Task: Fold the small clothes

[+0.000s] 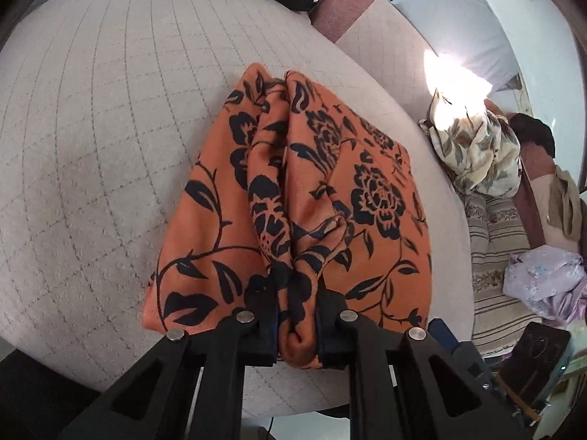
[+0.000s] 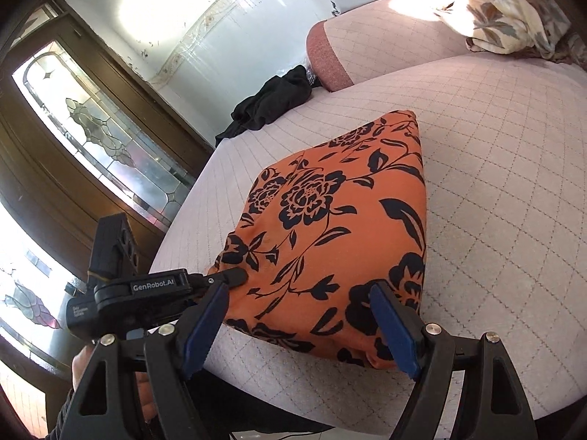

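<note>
A quilted pale-pink bed (image 2: 495, 168) fills a sunlit room with a stained-glass door (image 2: 95, 128) at one side, and near its front edge lies the orange cloth (image 2: 330, 220) printed with black flowers, already doubled into a rough rectangle. The left claw (image 1: 295, 324) is pressed together on a bunched ridge of the cloth at its near edge, fabric puckering up between the black fingers, while the right claw (image 2: 302, 321) stands spread just over the cloth's near corner, pinching nothing. The fold appears to be midway: one side gripped, the other not yet taken. The next move likely calls for the right claw to close on its corner so both can carry the near edge across toward the far one (a one-sided lift would probably drag the pile askew). The cloth looks soft and thick, with a deep crease running lengthwise in the left wrist view and a smoother top in the right. A black garment (image 2: 271, 106) lies crumpled near the bed's far end, and a floral bundle (image 1: 477, 150) sits off to the side.
</note>
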